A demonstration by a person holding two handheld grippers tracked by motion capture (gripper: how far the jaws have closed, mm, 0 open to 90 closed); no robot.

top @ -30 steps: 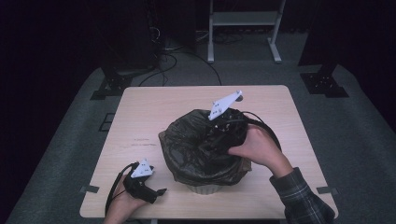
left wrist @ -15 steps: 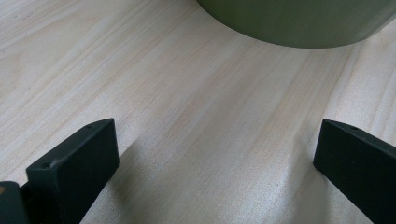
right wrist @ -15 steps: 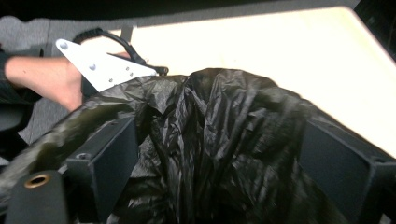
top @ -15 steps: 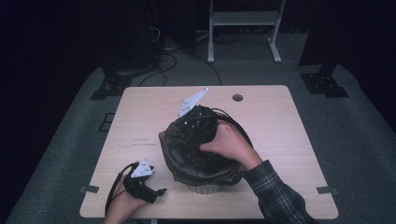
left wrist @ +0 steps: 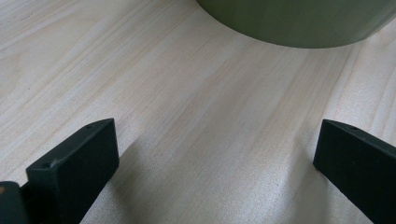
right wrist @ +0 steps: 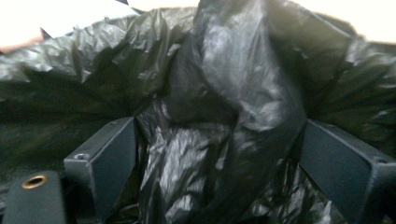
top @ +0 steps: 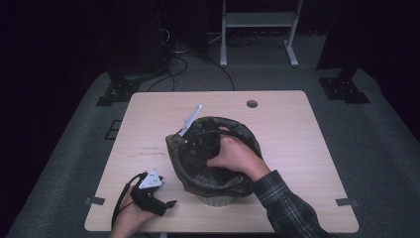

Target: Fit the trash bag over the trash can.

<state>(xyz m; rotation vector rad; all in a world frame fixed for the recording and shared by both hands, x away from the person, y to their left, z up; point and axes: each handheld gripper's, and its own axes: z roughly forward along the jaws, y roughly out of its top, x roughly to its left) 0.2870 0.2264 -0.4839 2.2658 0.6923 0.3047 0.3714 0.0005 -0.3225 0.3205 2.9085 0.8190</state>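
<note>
Right gripper (top: 190, 144) sits deep inside the bin, its jaws spread wide with a bunched fold of black liner standing between them, touching neither clearly enough to call it a grasp; in the right gripper view the crumpled plastic (right wrist: 219, 116) rises from six o'clock to twelve between the two dark jaws.

Largest is the pale wooden table (top: 297, 134), with a small round cable hole (top: 252, 104) at about one o'clock from the bin. Next comes the bin (top: 214, 199), standing just below the table's centre, its pale green wall showing at six o'clock under the overhanging bag. The black bin liner (top: 242, 134) drapes over the rim all round. The right hand (top: 233, 156) reaches in from five o'clock, its plaid sleeve (top: 285, 208) trailing toward the table's near edge. The gripper's grey three-cornered plate (top: 190, 119) sticks up at eleven o'clock of the bin.

Left gripper (top: 168, 204) rests on the table at eight o'clock from the bin, held in the left hand (top: 131, 213), jaws wide apart and holding nothing; in the left gripper view the bin's base (left wrist: 299, 23) stands at twelve o'clock.
</note>
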